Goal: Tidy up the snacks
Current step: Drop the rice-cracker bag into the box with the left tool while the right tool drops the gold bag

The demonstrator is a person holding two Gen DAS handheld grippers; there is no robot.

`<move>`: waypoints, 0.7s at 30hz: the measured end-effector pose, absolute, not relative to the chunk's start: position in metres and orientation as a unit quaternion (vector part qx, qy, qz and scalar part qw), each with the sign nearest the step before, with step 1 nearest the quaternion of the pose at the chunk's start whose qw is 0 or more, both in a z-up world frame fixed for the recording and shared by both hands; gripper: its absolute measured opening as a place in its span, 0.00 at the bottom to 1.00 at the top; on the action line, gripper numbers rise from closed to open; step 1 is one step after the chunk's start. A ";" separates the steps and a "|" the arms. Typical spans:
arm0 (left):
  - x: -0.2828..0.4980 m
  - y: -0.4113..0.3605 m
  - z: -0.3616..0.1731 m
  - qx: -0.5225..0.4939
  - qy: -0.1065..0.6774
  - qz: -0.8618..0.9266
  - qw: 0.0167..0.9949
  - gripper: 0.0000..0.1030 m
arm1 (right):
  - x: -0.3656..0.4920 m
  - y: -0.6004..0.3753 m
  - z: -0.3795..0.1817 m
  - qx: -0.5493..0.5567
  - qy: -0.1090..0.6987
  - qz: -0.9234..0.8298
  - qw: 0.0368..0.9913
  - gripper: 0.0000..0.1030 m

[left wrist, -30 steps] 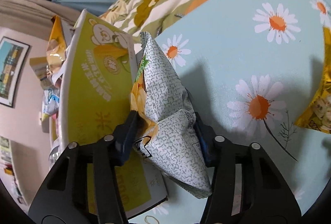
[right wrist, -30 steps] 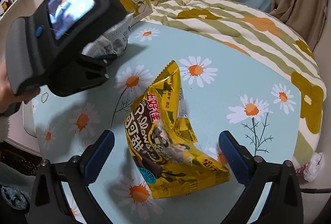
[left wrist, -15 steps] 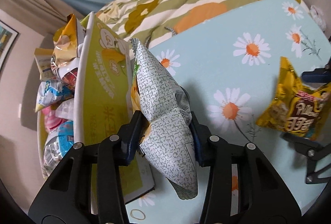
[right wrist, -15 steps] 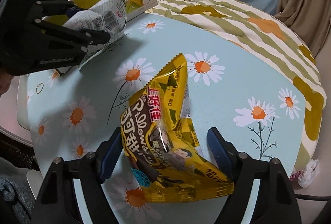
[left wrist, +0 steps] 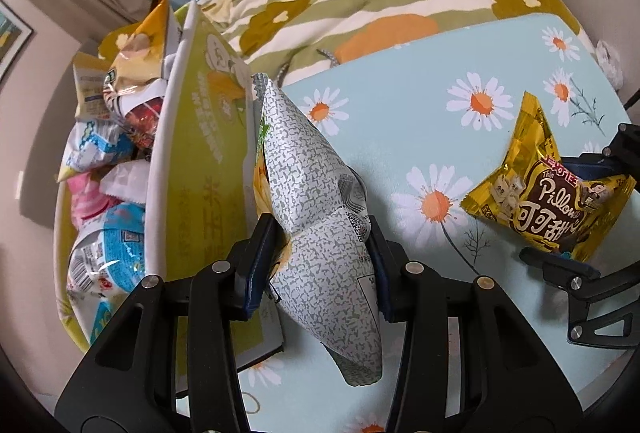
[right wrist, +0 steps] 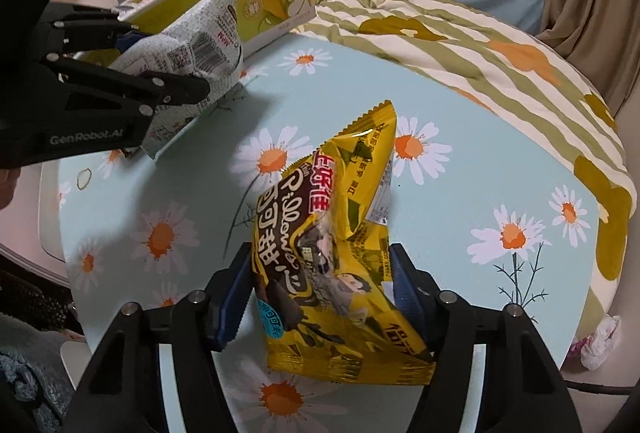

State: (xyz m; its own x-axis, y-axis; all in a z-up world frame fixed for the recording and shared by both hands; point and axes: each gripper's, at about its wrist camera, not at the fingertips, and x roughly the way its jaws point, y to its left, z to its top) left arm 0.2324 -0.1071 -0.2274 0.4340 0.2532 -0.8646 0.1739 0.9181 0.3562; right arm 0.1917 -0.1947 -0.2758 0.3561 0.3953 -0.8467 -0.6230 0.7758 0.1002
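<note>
Print on the grey speckled bag [left wrist: 320, 201] mostly unreadable; its lower tip hangs behind my left gripper [left wrist: 320, 253], which is clamped on its pinched waist beside the yellow box [left wrist: 200, 161]. Right gripper [right wrist: 320, 285] closing, pads against the crinkled yellow Pillows pack [right wrist: 332, 253] on the daisy table [right wrist: 460, 105].
</note>
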 end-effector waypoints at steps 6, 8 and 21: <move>0.224 -0.101 -0.204 0.178 0.514 0.017 0.839 0.41 | 0.188 -0.200 -0.252 -0.105 0.460 0.300 0.829 0.59; 0.221 -0.101 -0.192 0.172 0.503 0.015 0.847 0.41 | 0.187 -0.204 -0.242 -0.097 0.456 0.296 0.834 0.59; 0.200 -0.064 -0.084 0.091 0.426 0.015 0.900 0.41 | 0.184 -0.198 -0.147 -0.069 0.416 0.293 0.858 0.59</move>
State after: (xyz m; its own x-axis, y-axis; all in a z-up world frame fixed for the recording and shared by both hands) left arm 0.1996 -0.0641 -0.0841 0.6359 0.1050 -0.7646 0.0494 0.9831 0.1761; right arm 0.1844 -0.1983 -0.1468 0.4820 0.4466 -0.7538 -0.5608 0.8183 0.1263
